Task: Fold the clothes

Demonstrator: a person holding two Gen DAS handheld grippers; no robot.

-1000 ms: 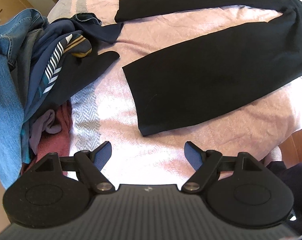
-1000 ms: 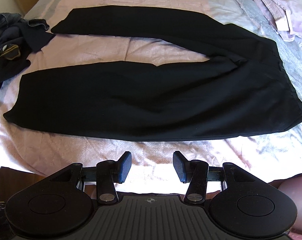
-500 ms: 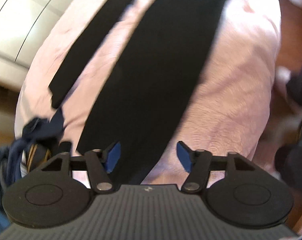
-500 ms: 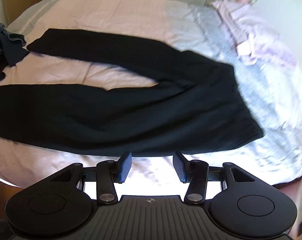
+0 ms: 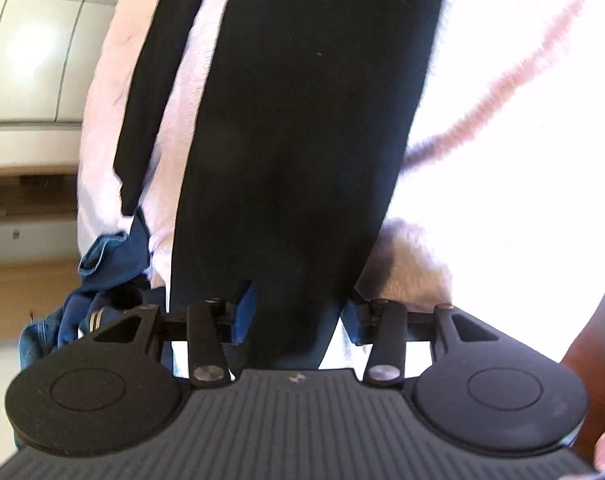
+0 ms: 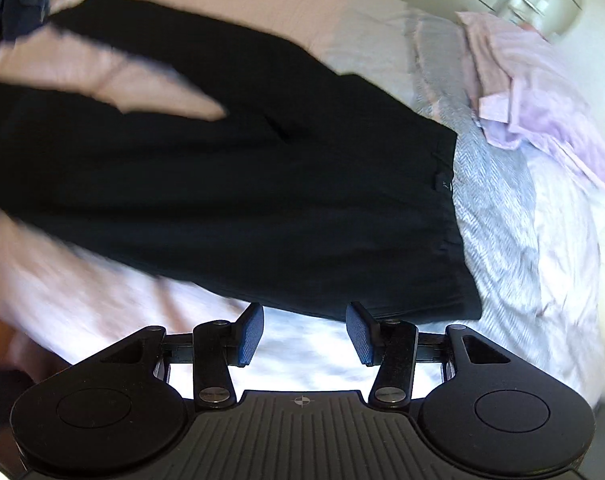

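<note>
Black trousers (image 6: 230,184) lie flat on the pink bedspread (image 6: 286,12), legs spread apart, waistband to the right. In the left wrist view the near trouser leg (image 5: 302,128) runs away from me and its hem end lies between the open blue pads of my left gripper (image 5: 296,314). The far leg (image 5: 154,80) lies to the left. My right gripper (image 6: 304,330) is open and empty, just short of the trousers' near edge beside the waistband corner (image 6: 458,292).
A heap of blue and denim clothes (image 5: 98,280) lies at the bed's left end. A lilac shirt (image 6: 538,92) lies crumpled at the back right on a grey patterned cover (image 6: 498,216). White cupboards (image 5: 26,40) stand beyond the bed.
My left gripper has swung round to the leg's hem end and moved in over it. My right gripper has moved closer to the waistband corner. Both stay open.
</note>
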